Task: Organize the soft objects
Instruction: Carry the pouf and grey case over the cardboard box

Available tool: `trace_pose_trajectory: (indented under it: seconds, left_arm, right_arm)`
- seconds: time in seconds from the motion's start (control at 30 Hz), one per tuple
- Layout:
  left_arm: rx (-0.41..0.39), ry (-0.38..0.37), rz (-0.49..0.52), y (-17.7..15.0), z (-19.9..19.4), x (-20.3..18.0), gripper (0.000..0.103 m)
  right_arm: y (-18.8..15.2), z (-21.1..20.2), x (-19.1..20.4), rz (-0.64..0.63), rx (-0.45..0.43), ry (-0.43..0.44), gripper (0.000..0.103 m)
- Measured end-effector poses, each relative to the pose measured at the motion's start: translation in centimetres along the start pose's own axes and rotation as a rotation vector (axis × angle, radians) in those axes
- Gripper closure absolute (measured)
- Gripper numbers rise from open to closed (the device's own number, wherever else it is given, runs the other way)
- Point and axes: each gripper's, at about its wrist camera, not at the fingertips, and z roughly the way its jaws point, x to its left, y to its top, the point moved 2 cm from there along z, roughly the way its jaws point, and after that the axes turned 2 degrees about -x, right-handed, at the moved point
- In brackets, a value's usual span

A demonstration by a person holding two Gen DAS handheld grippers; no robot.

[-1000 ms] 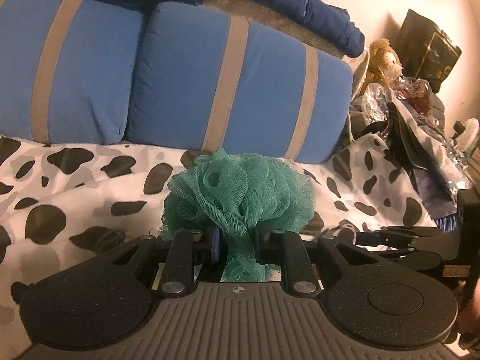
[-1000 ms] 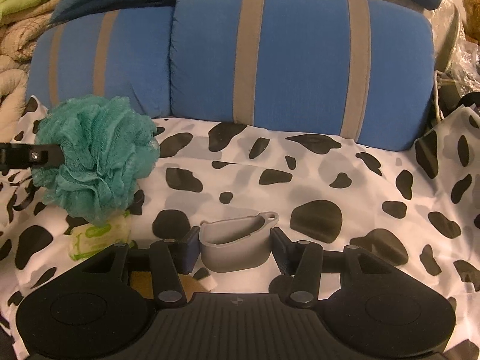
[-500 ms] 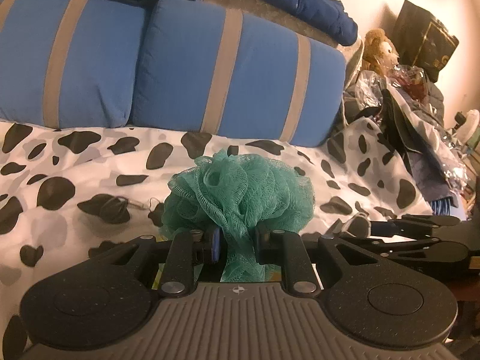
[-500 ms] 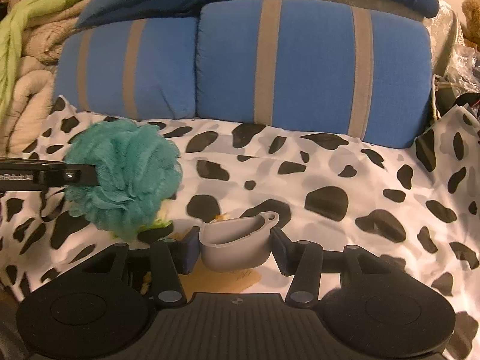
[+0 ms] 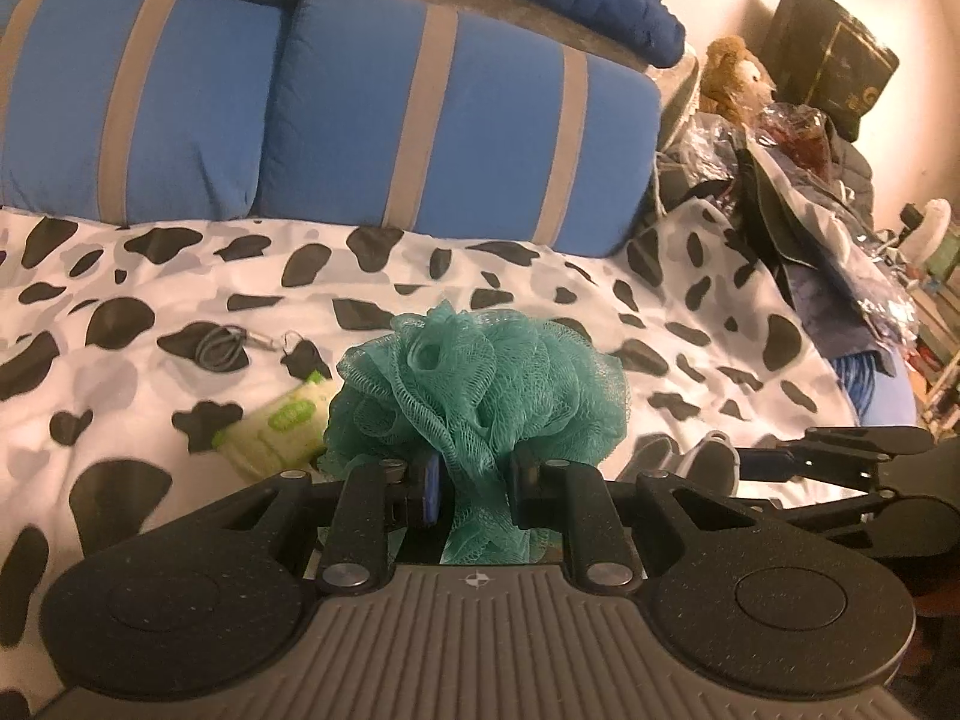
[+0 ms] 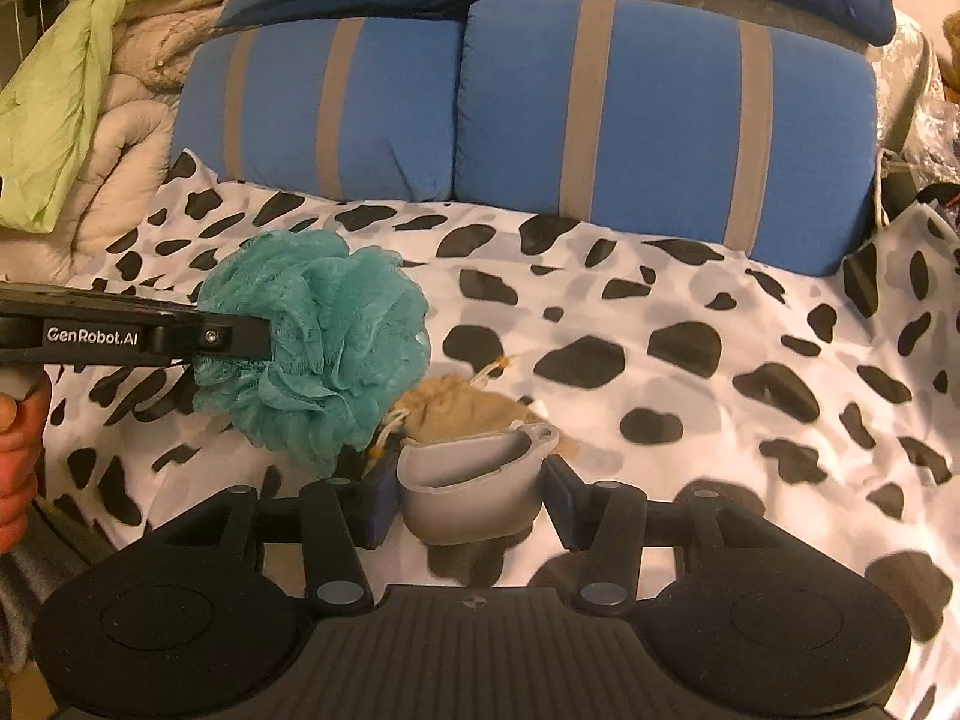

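My left gripper (image 5: 474, 480) is shut on a teal mesh bath pouf (image 5: 480, 384) and holds it above the cow-print bedsheet (image 5: 540, 300). The pouf also shows in the right wrist view (image 6: 318, 348), at the end of the left gripper (image 6: 240, 339). My right gripper (image 6: 471, 495) is shut on a grey soft silicone case (image 6: 474, 492), just above the sheet. The right gripper also shows at the right of the left wrist view (image 5: 744, 462). A tan drawstring pouch (image 6: 468, 408) lies on the sheet behind the case.
A green-and-white tissue pack (image 5: 276, 426) and a grey coiled cord (image 5: 219, 348) lie on the sheet at left. Two blue striped pillows (image 6: 600, 120) line the back. Folded blankets (image 6: 90, 90) stack at far left; a teddy bear (image 5: 732, 78) and clutter sit at right.
Both grippers have pulled back from the pillows with their objects still held. The tissue pack, cord and tan pouch have come into view on the sheet.
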Motion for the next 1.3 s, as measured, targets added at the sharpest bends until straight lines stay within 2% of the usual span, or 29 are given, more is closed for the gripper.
trace_pose_trajectory:
  seconds: [0.37,0.8,0.93,1.1,1.3]
  left_arm:
    - [0.029,-0.011,0.045,-3.2,-2.7,-2.5,0.083]
    - [0.095,-0.048,0.106,-7.0,-5.7,-4.7,0.083]
    - [0.143,-0.043,0.114,-8.3,-6.4,-4.9,0.083]
    - [0.241,-0.017,0.092,-9.8,-6.5,-4.8,0.082]
    - [0.342,0.022,0.07,-10.9,-6.1,-4.4,0.082]
  right_arm:
    - [-3.0,-3.0,1.1,0.047,0.034,-0.005,0.05]
    - [-6.9,-5.1,3.0,0.034,0.133,0.009,0.049]
    - [-8.1,-5.7,3.6,0.014,0.158,0.028,0.049]
    - [-9.2,-6.2,4.6,-0.014,0.194,0.044,0.049]
    - [-10.2,-5.7,5.8,-0.055,0.272,0.082,0.048]
